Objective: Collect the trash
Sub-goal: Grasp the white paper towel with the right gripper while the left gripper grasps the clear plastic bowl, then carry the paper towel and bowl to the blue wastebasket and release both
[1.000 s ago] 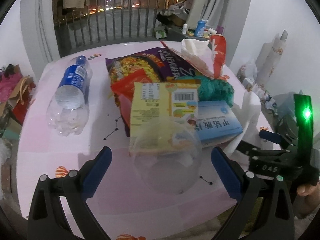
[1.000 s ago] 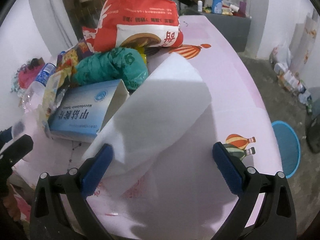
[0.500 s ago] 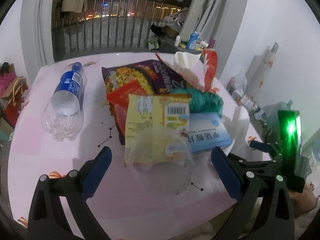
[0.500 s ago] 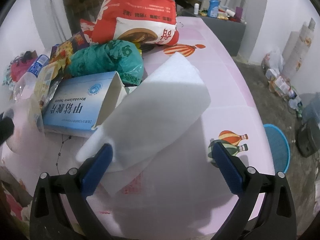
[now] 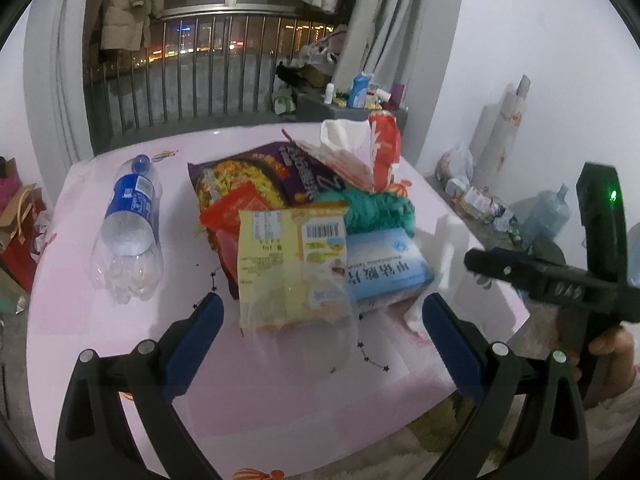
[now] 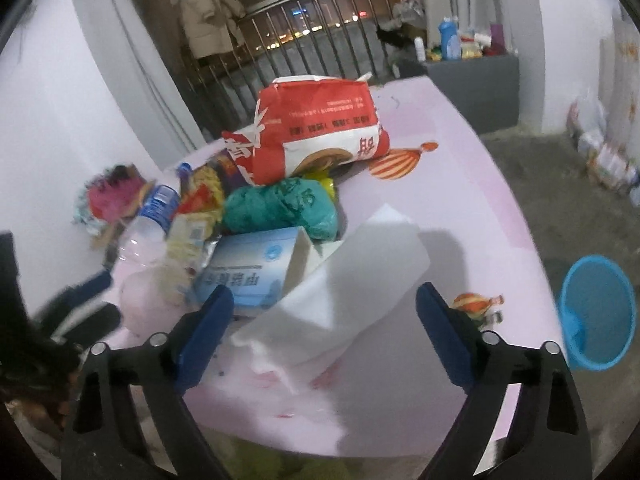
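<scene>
Progress: we judge the collecting barely begun; as far as we can see, every piece of trash lies on the counter (image 5: 280, 400) and none shows in the blue bin (image 6: 598, 312).
Trash pile: a yellow noodle packet (image 5: 292, 256), blue medicine box (image 5: 384, 264), purple snack bag (image 5: 256, 176), red bag (image 6: 320, 128) and teal plastic bag (image 6: 280, 208) are heaped together mid-counter.
Bottle: the clear plastic bottle (image 5: 128, 232) lies on its side, just apart from the pile.
White sheet: a curled white paper sheet (image 6: 352, 280) rests at the near edge, between the right tool's fingers but not pinched.
Left tool (image 5: 320, 332): spread wide and empty, hovering before the noodle packet.
Right tool (image 6: 324, 328): jaws wide but closing, pads not yet on the sheet.
Bin: on the floor beside the counter, seemingly empty.
Left to do: everything, we judge, starting with the sheet.
</scene>
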Demonstrator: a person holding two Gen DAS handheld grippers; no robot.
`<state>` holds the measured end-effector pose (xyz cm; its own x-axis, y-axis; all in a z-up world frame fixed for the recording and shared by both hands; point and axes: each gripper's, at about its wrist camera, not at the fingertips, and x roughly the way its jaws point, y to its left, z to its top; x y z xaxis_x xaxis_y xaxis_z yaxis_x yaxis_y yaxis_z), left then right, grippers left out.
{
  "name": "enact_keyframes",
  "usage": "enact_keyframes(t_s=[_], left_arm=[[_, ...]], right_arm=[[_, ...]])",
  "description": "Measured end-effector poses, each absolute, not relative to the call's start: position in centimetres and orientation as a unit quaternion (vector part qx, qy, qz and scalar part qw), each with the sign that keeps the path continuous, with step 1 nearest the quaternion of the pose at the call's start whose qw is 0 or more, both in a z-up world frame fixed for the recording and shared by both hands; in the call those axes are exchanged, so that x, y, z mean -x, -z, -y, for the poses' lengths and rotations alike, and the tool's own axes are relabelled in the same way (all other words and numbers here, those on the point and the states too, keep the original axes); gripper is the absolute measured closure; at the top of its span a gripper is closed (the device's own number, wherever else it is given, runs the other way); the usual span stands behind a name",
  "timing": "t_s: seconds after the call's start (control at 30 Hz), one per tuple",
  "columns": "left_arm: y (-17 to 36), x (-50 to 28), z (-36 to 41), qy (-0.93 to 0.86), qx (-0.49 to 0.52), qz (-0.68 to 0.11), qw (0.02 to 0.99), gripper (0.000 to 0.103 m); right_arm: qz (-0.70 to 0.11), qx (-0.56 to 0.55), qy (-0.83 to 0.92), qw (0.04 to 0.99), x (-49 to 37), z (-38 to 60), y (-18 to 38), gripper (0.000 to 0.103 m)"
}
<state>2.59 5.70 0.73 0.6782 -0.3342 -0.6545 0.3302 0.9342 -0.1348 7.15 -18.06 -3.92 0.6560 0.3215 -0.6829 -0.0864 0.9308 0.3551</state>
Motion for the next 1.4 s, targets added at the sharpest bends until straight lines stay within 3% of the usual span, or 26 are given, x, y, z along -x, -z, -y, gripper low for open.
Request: enact_keyframes(t_s=[0.13,0.3,0.47,0.7,0.83,1.0,1.4], left_arm=[[0.0,-2.8,-5.6,0.169,-0.014,-0.357,0.919,0.008],[0.8,-3.6,-6.1,0.167,-0.009,-0.368,0.915,0.025],[1.4,-4.2,-6.5,0.171,0.005,-0.384,0.907,0.034],[1.4,-4.1,-6.9,0.170,0.011,-0.385,0.907,0.038],[1.1,-3.9,-7.0,0.167,0.015,-0.380,0.910,0.039],[0.0,-3.3,-7.2,0.163,0.015,-0.366,0.916,0.039],[-3.9,-2.0,-7.4,0.175,0.032,-0.321,0.930,0.039]], right_arm=[[-0.416,-0.184,-0.113,0.883,-7.8,18.6,4.5,0.027],[-0.435,-0.212,-0.107,0.868,-8.7,18.9,5.3,0.032],[-0.456,-0.225,-0.096,0.856,-9.6,19.0,6.4,0.040],[-0.466,-0.236,-0.095,0.847,-9.7,19.1,7.1,0.068],[-0.465,-0.240,-0.100,0.846,-9.6,19.3,7.1,0.093],[-0.445,-0.240,-0.106,0.856,-8.8,19.5,5.8,0.099],[-0.377,-0.248,-0.118,0.885,-6.6,21.5,2.0,0.100]])
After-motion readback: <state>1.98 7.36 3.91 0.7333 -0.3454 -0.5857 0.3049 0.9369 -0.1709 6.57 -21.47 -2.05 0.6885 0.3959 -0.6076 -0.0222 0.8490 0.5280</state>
